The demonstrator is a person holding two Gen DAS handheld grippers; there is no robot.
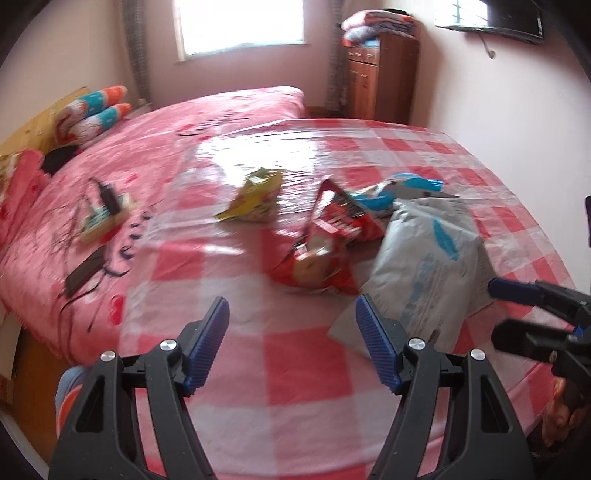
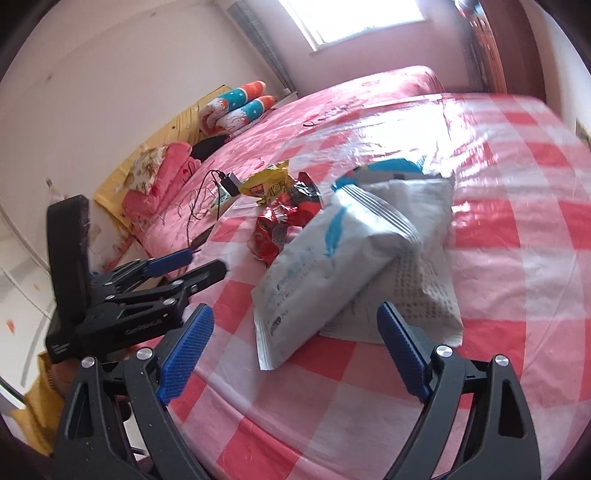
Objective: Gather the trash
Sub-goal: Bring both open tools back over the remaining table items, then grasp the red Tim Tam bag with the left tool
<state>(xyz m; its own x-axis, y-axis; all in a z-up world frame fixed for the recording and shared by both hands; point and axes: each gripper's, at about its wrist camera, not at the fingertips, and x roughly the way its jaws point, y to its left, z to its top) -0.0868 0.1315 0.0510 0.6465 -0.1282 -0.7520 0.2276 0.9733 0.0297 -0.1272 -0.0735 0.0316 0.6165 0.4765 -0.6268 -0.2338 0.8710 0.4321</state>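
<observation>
Both wrist views downward, sharing table (image 1: 295, 369)

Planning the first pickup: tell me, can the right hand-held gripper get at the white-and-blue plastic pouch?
Probably yes: the right hand-held gripper is open, with the white-and-blue plastic pouch straight ahead and nothing between.

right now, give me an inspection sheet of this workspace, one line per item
surface: table under a red and white checked plastic cloth, glare at the far end
job's things: yellow snack wrapper, red snack wrapper, blue and white wrapper, two grey-white mailer bags, one lying across the other
clutter: nothing seen on the table besides the wrappers and bags
grippers: left gripper open, empty; right gripper open, empty, nearest the bags
cables: black charger with thin cable on the bed
surroundings: pink bed with pillows, wooden cabinet, window
</observation>
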